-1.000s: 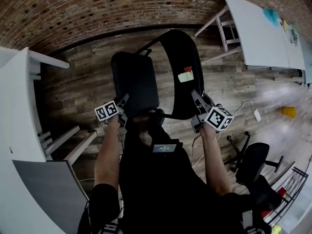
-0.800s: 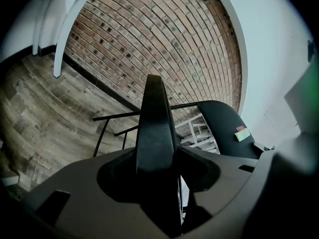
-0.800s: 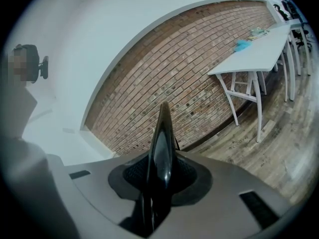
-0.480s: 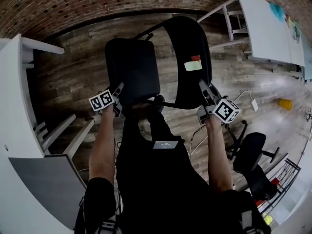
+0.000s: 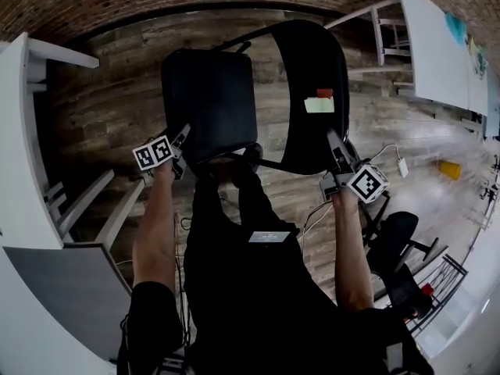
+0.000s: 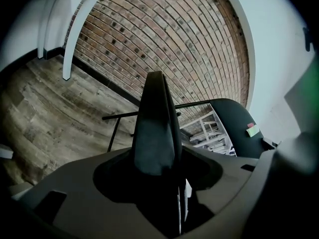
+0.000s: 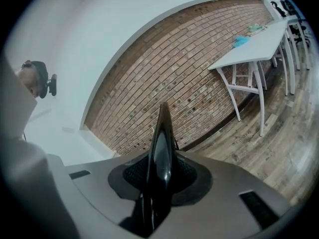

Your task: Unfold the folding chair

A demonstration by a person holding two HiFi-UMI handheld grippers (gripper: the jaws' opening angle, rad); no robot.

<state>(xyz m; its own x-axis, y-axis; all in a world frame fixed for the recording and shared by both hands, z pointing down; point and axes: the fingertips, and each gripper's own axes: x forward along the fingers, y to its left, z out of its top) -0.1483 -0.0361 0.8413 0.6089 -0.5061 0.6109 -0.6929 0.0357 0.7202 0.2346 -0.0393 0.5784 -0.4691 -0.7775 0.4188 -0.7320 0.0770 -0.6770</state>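
Got the folding chair (image 5: 242, 92) standing on the wood floor (image 5: 109, 116) right ahead, seat (image 5: 207, 104) down. Clamping its backrest (image 5: 312, 69) with the right gripper (image 5: 334, 145); been easing the left gripper (image 5: 186, 143) open, seat edge between, not pinched.

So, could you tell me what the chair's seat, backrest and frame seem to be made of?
Seat: black, matte, probably padded vinyl or plastic, rounded corners.
Backrest: black curved shell, slight sheen, likely plastic.
Frame: thin black tube, probably painted metal.
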